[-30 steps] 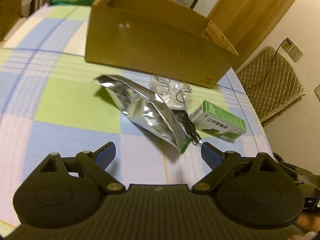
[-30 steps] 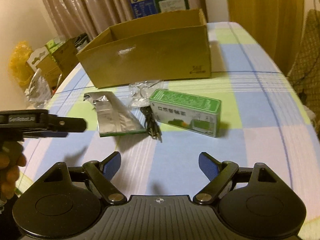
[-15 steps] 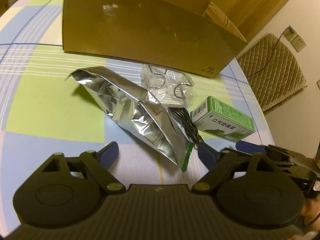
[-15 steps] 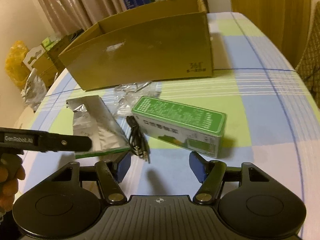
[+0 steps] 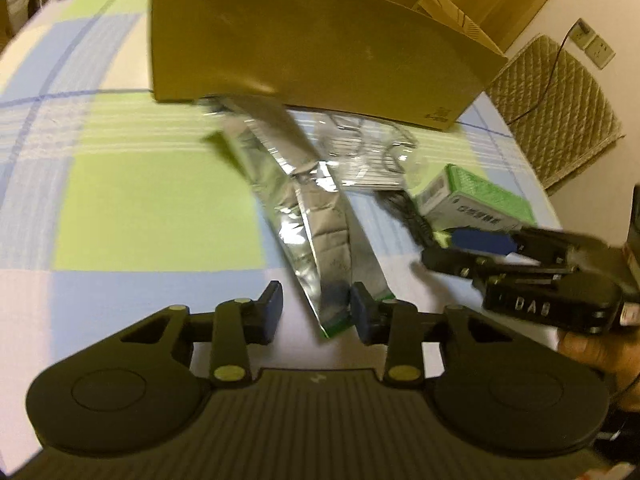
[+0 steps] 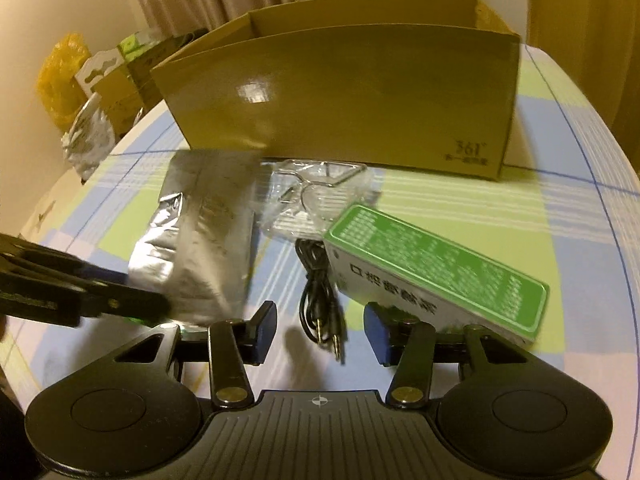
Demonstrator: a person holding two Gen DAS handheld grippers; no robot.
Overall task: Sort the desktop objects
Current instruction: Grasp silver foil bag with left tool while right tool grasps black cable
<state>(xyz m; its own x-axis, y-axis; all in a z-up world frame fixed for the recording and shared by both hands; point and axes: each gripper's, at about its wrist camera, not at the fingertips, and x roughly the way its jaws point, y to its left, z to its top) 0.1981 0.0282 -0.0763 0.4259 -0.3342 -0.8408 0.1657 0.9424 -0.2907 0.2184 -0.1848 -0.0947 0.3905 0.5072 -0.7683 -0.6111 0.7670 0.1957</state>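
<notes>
Foil pouch (image 5: 308, 216) lies across the centre of the left wrist frame, its lower green-edged end between the parted blue pads of the left hand-held gripper (image 5: 316, 312) — the pads are apart, though whether the right-hand pad touches the pouch cannot be told. In the right wrist frame the same pouch (image 6: 200, 240) sits left of centre on the checked counter (image 6: 580, 216). A green box (image 6: 436, 268) with blurred Chinese print lies right of centre, tilted, its near lower edge just beyond the right hand-held gripper (image 6: 320, 328), whose pads stand apart with nothing clamped. A coiled black audio cable (image 6: 320, 296) with two plugs lies between pouch and box, reaching into the gap of that gripper. A clear plastic bag (image 6: 316, 196) holding wire pieces rests behind them, near the cardboard box (image 6: 344, 96) — open-topped, its inside hidden, printed "361°" at the lower right corner. The counter's right part lies bare up to its rounded edge.
</notes>
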